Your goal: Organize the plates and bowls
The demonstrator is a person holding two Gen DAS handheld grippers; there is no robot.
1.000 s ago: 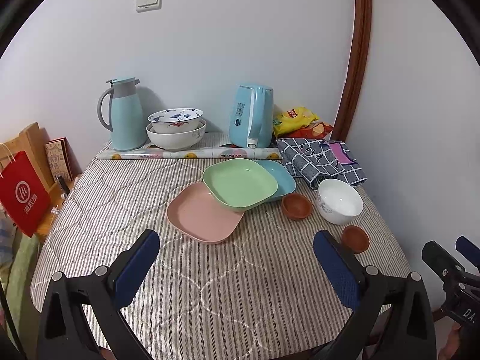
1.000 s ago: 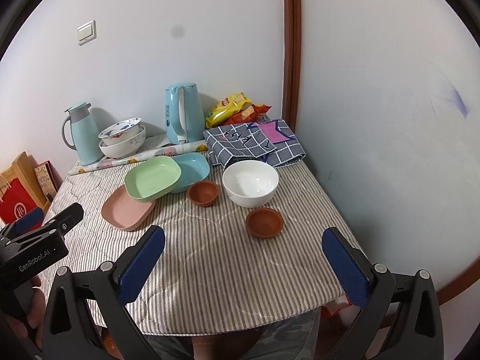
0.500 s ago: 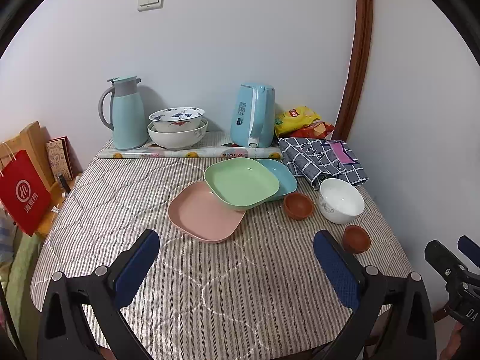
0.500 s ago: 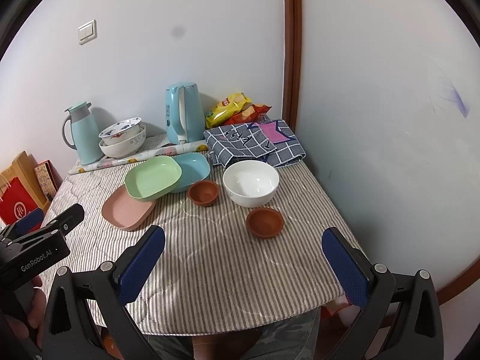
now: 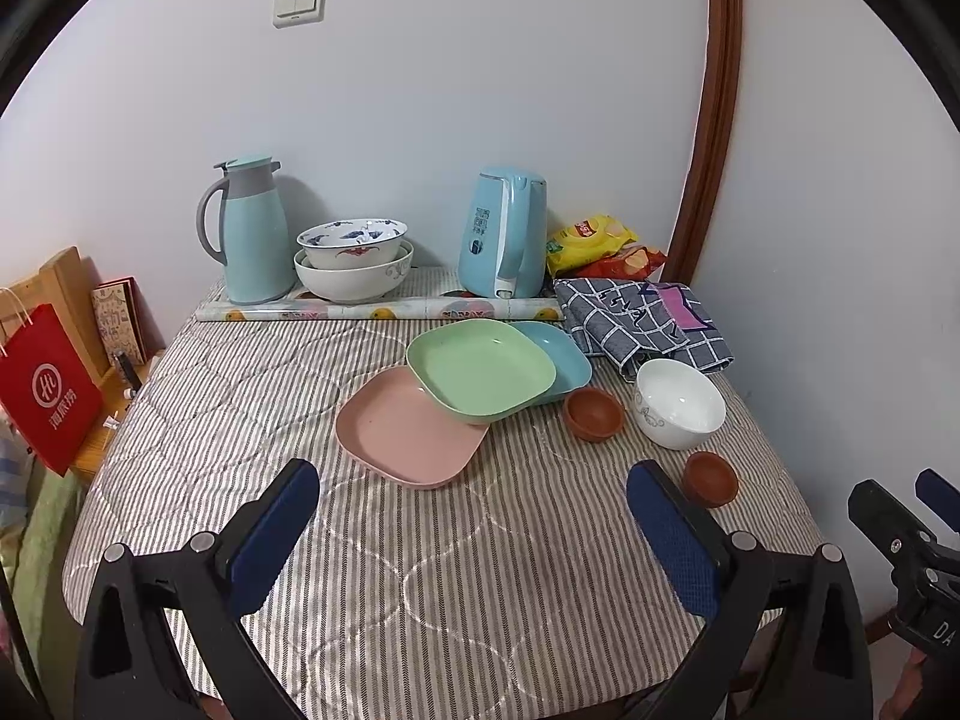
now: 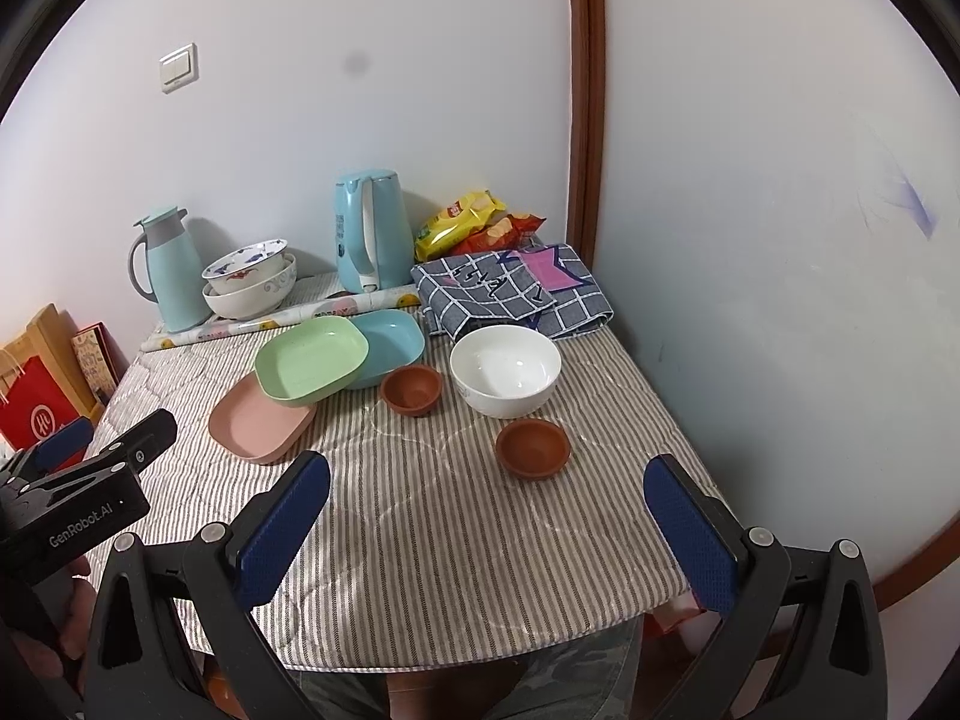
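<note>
On the striped tablecloth a green plate (image 5: 480, 369) overlaps a pink plate (image 5: 408, 429) and a blue plate (image 5: 561, 354). A white bowl (image 5: 678, 402) stands to their right, with one small brown bowl (image 5: 593, 414) beside the plates and another brown bowl (image 5: 709, 478) nearer the front. The right wrist view shows the green plate (image 6: 311, 358), the white bowl (image 6: 505, 369) and the nearer brown bowl (image 6: 533, 448). My left gripper (image 5: 474, 516) hangs open above the table's front, holding nothing. My right gripper (image 6: 487, 516) is open and empty too, short of the brown bowl.
At the back stand a teal thermos jug (image 5: 252, 231), two stacked patterned bowls (image 5: 354, 258), a blue kettle (image 5: 504, 234), snack bags (image 5: 591, 240) and a folded checked cloth (image 5: 642, 318). A red paper bag (image 5: 45, 387) sits left of the table. Walls close the right side.
Both grippers stay open and almost still; the left wrist view has edged slightly, so the dishes sit a touch further right in it.
</note>
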